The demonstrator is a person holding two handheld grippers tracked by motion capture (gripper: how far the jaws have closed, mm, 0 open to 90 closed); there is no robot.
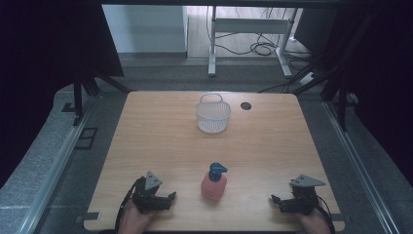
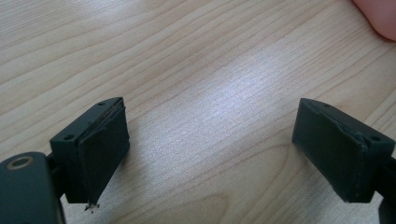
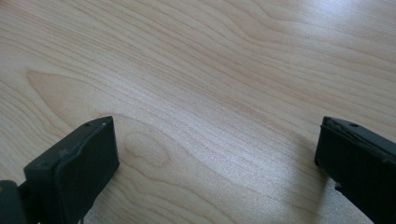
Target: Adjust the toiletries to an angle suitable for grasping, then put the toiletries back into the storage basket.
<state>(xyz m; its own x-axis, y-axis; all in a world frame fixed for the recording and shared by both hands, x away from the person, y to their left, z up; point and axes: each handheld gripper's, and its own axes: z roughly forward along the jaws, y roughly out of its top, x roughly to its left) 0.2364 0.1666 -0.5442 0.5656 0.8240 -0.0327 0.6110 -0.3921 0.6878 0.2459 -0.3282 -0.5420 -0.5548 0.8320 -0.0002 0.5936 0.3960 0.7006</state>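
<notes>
Pink pump bottle standing between 2 idle grippers at the near edge of the table.

The pump bottle [image 1: 214, 183] is a squat, rounded pink container with a dark blue pump head on top; it stands upright on the wooden table [image 1: 160, 141], close to the near edge and roughly midway between the 2 grippers, touching neither. Its pink corner also shows at the top right of the left gripper view [image 2: 380, 16]. The left gripper [image 1: 171, 197] rests low at the near left, jaws spread wide with bare wood between them. The right gripper [image 1: 274, 199] rests at the near right, jaws likewise wide apart and holding nothing. A white mesh basket [image 1: 213, 117] with a handle stands well apart at the far side, beside a round cable hole [image 1: 246, 106].
</notes>
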